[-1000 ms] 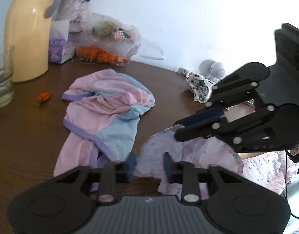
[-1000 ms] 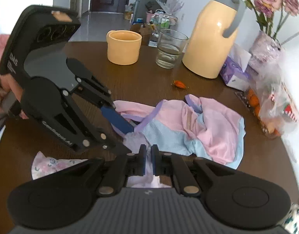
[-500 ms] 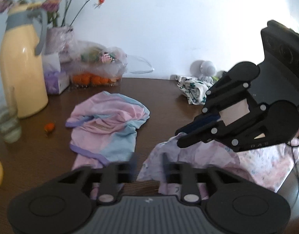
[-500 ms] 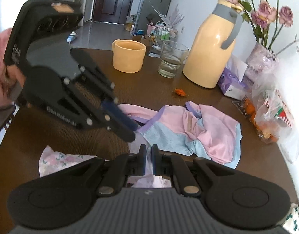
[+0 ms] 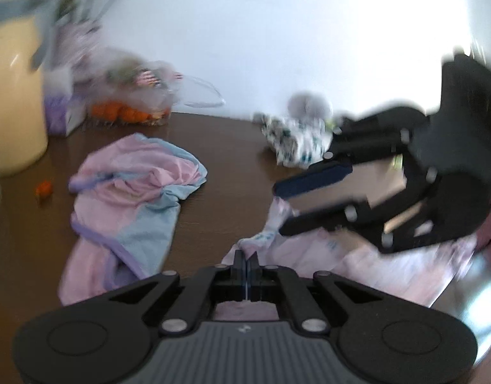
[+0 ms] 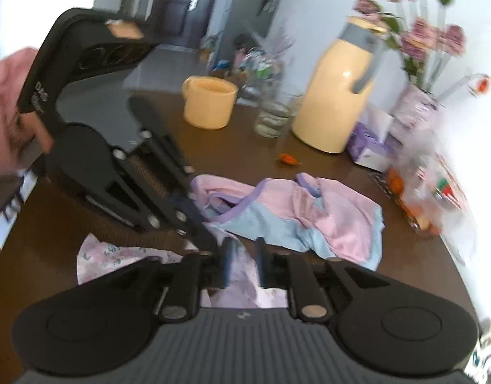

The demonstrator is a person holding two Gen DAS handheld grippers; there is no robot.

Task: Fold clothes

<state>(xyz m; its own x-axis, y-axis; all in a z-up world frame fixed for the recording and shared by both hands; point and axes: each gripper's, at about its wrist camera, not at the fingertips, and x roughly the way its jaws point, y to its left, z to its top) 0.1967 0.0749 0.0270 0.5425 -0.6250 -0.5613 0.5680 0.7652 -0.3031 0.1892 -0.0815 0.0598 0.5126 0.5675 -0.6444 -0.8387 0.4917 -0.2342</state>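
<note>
A pale pink floral garment (image 5: 335,252) lies at the near edge of the dark wooden table (image 5: 232,147). My left gripper (image 5: 246,260) is shut on a raised fold of it. My right gripper (image 6: 243,249) is open, its fingers spread over the same garment (image 6: 117,256). It also shows in the left wrist view (image 5: 283,204), open just above the cloth. A crumpled pink, blue and purple garment (image 5: 133,192) lies further back, and shows in the right wrist view (image 6: 303,214).
A cream thermos (image 6: 338,96), glass (image 6: 274,118), cream mug (image 6: 210,100), tissue box (image 6: 370,150), flower vase (image 6: 415,105) and bagged oranges (image 6: 418,198) stand at the back. A small orange thing (image 6: 288,159) lies near them. A patterned cloth (image 5: 296,144) lies by the wall.
My left gripper has shut on the floral garment's fold. My right gripper has opened and let go of it. Both views are blurred with motion.
</note>
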